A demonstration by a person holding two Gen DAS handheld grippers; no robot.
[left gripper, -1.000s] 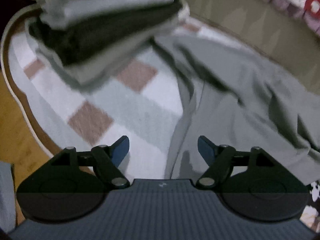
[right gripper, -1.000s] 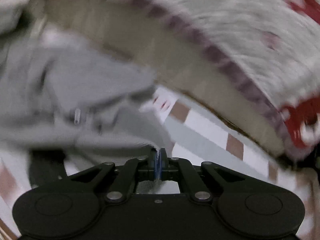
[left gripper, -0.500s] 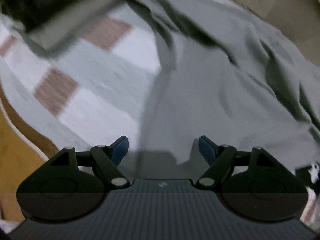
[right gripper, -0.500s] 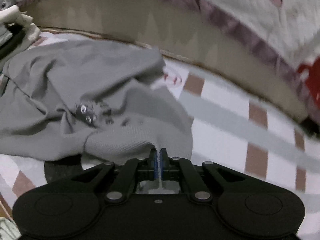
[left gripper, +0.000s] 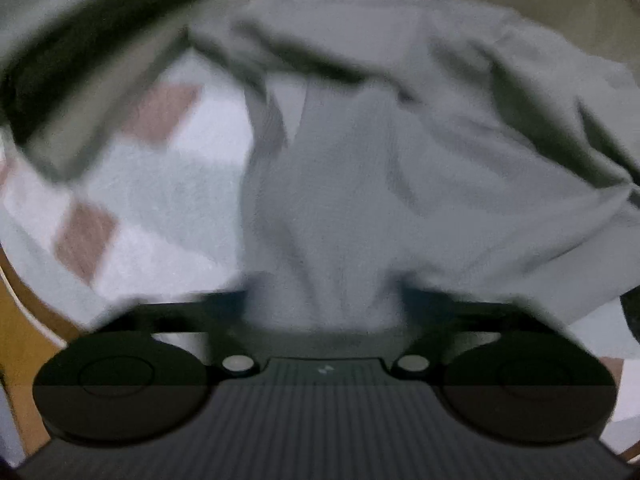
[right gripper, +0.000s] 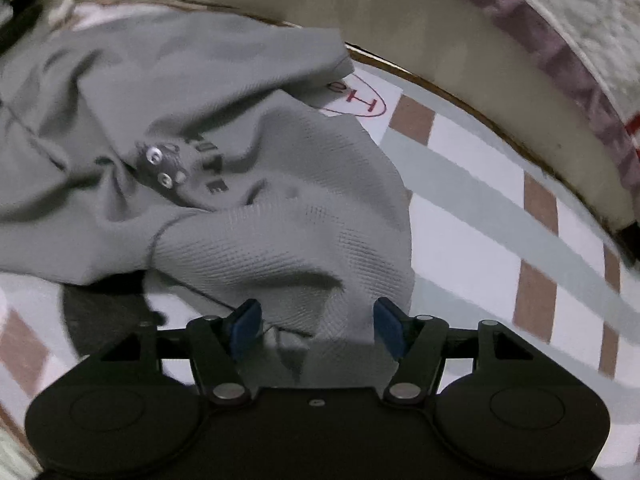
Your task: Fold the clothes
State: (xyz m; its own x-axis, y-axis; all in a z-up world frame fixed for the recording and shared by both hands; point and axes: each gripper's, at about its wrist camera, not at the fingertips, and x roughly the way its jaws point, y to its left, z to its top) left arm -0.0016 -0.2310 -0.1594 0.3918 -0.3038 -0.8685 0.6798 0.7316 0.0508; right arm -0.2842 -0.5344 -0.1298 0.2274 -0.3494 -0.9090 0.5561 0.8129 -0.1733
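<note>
Grey shirt (right gripper: pixel 224 128) sprawls crumpled on the checked blanket (right gripper: pixel 472 216), bunched between the closing left gripper (left gripper: pixel 324 312), its hem between the opening right gripper (right gripper: pixel 316 324).

Setting: domestic room, likely a bedroom — checked mat (right gripper: pixel 472 216) on wooden floor (left gripper: pixel 16 332), patterned bedcover (right gripper: pixel 568 12) overhanging a bed base (right gripper: pixel 460 32) — crumpled grey garment (right gripper: pixel 200 92).

The grey top (right gripper: pixel 248 240) is soft, bumpy knit cloth. The checked blanket (right gripper: pixel 472 216) looks fuzzy. Each hand-held gripper (right gripper: pixel 316 326) is dull black plastic.
</note>
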